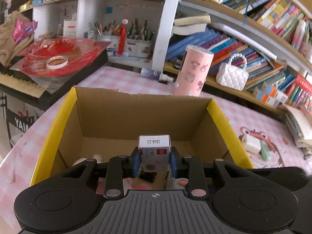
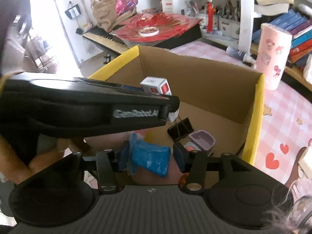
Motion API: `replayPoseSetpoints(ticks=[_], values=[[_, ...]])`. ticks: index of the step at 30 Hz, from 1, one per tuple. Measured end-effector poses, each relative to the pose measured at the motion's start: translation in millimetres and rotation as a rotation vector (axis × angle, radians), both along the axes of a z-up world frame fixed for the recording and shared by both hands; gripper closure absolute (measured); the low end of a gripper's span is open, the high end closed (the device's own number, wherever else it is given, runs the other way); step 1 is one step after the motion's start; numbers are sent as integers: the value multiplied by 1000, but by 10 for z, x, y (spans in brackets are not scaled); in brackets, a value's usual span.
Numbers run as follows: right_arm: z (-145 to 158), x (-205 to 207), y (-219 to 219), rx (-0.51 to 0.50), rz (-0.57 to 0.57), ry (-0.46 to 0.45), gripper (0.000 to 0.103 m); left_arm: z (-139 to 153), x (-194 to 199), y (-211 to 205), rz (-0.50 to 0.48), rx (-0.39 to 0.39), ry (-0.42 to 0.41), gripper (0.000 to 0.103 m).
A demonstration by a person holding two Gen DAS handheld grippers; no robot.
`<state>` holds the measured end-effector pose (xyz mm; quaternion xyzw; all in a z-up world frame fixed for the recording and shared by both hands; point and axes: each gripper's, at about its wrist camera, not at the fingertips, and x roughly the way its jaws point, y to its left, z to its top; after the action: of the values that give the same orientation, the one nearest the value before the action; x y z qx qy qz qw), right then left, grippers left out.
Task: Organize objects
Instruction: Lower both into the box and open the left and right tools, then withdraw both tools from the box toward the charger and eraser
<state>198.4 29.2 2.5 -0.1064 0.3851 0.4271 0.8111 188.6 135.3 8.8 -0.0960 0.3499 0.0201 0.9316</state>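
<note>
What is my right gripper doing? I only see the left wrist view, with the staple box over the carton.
Observer: The right gripper is over the carton, with crumpled blue film between its fingers.
Operator: Clamped on it?
Observer: It looks loose; a gap shows at one pad.
Operator: What's already in the carton?
Observer: Black binder clips and a small purple tub lie on its floor.

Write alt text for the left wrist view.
The left gripper holds a small staple box above an open cardboard box with yellow edges on a pink checked tablecloth. Behind stand a pink tube and crowded bookshelves.
</note>
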Motion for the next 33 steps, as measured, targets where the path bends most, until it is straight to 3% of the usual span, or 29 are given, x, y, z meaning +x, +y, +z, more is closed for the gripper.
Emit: replayPoseSetpoints(ticks=[2,6,8,11,12,15,25,33], values=[[26,-21,-14,1,-11,-29,52,-35,28,-21,-13,39,16,75],[84,-99,-91,22,-18,-85,46,-18,54,-19,-33,41,15,75],[101,-148,-118,13,-41,-117,38,-17,60,-13,-33,37,24,74],[97,-181,-161,10,-65,-124,37,-14,51,-23,-40,41,24,72],[98,-181,-176,11,-80,-121,37,-11,36,-29,-39,44,17,68],[110,-213,-221,5,-109,-132,37,14,-35,-31,-35,38,-22,45],[239,-437,-380,33,-209,-180,34,338,-616,-66,-1,46,-218,24],[369,-770,-518,43,-275,-266,29,523,-1138,-32,25,69,-288,19]])
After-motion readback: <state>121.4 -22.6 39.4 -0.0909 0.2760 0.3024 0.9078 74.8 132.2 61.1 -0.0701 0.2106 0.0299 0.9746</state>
